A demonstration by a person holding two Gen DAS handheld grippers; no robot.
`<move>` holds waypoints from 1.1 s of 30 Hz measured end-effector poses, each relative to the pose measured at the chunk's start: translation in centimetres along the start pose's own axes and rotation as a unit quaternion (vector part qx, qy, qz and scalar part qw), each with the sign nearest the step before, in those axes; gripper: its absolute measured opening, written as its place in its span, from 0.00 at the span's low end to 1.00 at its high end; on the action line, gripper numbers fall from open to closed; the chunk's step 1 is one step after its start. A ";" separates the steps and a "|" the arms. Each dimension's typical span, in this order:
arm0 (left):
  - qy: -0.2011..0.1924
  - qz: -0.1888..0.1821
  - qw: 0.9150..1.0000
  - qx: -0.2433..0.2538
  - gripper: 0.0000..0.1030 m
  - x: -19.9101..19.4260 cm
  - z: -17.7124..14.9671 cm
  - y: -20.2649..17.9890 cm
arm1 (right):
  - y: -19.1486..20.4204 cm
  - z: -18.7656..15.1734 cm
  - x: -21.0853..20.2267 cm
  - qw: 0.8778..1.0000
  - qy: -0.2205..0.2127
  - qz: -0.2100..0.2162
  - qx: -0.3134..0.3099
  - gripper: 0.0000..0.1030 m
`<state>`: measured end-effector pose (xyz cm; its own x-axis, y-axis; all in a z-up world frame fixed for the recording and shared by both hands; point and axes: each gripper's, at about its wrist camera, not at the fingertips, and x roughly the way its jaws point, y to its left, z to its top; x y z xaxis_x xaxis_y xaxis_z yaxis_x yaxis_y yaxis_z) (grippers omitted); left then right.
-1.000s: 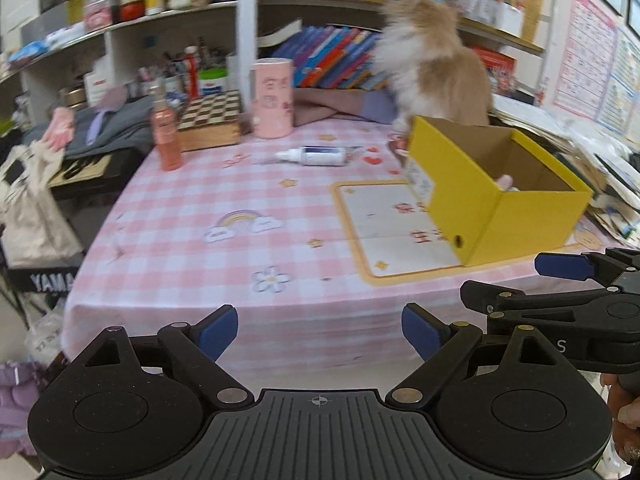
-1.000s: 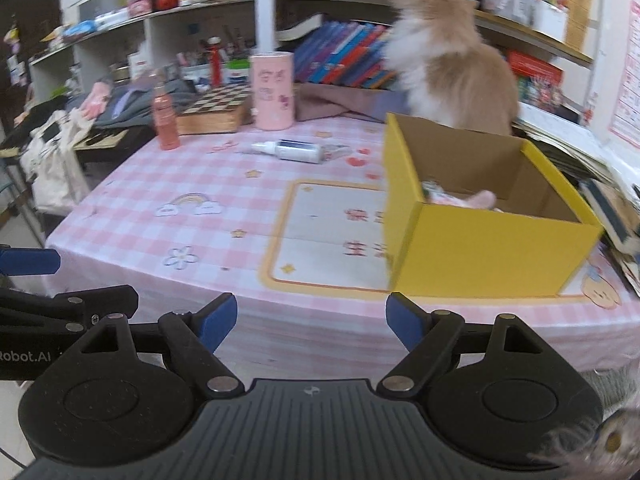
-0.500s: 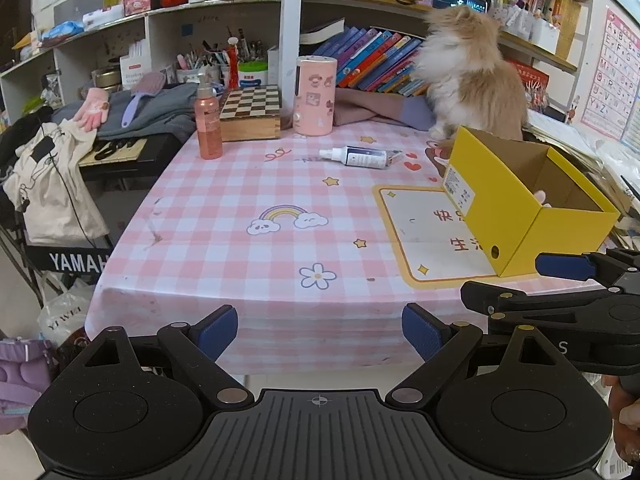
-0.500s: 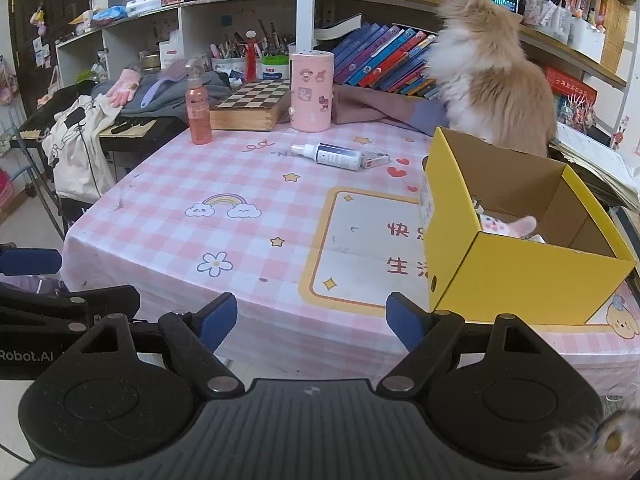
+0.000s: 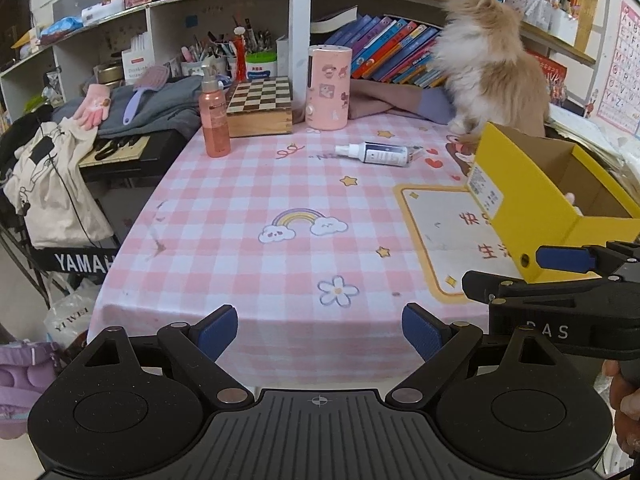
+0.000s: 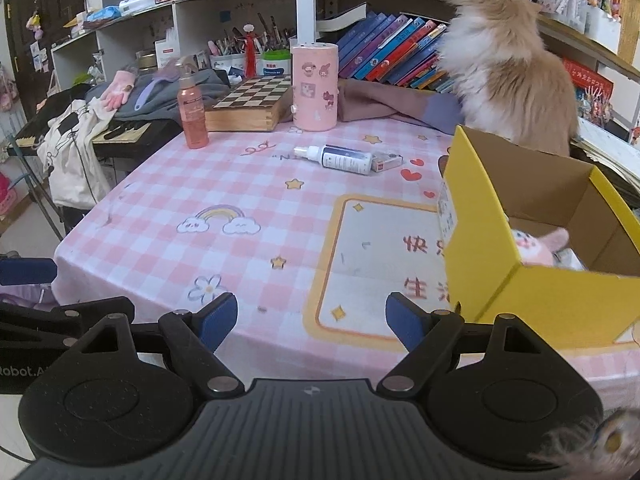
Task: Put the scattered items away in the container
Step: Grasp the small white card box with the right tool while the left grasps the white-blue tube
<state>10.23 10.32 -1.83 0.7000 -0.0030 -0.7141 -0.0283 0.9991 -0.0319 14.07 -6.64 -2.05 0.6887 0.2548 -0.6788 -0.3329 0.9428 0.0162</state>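
Both grippers are hanging just off the near edge of the tabletop (image 5: 248, 200), side by side. The left gripper (image 5: 319, 330) is standing with its blue pads spread wide and nothing between them. The right gripper (image 6: 311, 320) is gaping just as wide and is likewise gripping nothing; its right pad is sitting close in front of the near corner of the yellow box (image 6: 532, 292), though I cannot tell whether it is touching.

The yellow box is sitting open-topped at the right end of the tabletop, partly on a cream panel with an orange border. A pink plush toy (image 6: 540, 246) is lying inside it against the near wall. Left of the box and further back, a white spray bottle (image 6: 340, 158) is lying on its side, with a small flat packet (image 6: 386, 161) touching its base end. Further left of the box, near the far edge, a pink pump bottle (image 5: 215, 118), a chessboard case (image 5: 260, 106) and a pink cylinder (image 5: 327, 88) are standing upright. A fluffy cat (image 6: 508, 68) is sitting right behind the box.

The broad stretch of checked cloth left of the box, from the near edge to the spray bottle, is lying bare.
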 end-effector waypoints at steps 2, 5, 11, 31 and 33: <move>0.002 0.000 1.000 0.001 0.89 0.9 0.8 0.1 | -0.2 0.7 0.9 1.000 0.001 0.000 0.001 0.78; 0.006 -0.003 1.000 0.008 0.89 2.3 2.0 0.1 | -0.9 1.9 2.4 1.000 0.005 -0.002 0.009 0.78; 0.008 -0.002 1.000 0.019 0.89 5.2 4.4 0.4 | -2.2 4.8 5.4 0.999 0.000 -0.014 0.029 0.78; -0.011 -0.039 0.996 0.080 0.86 17.1 12.1 0.6 | -5.5 14.6 16.8 0.995 0.019 -0.033 0.090 0.67; -0.016 -0.052 0.994 0.097 0.86 18.4 12.9 0.2 | -6.2 15.5 18.0 0.994 0.024 -0.038 0.103 0.67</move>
<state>32.30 11.03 -5.96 0.7149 -0.1090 -0.6907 0.1814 0.9829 0.0326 38.51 -4.55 -3.04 0.6742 0.1759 -0.7173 -0.1395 0.9841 0.1101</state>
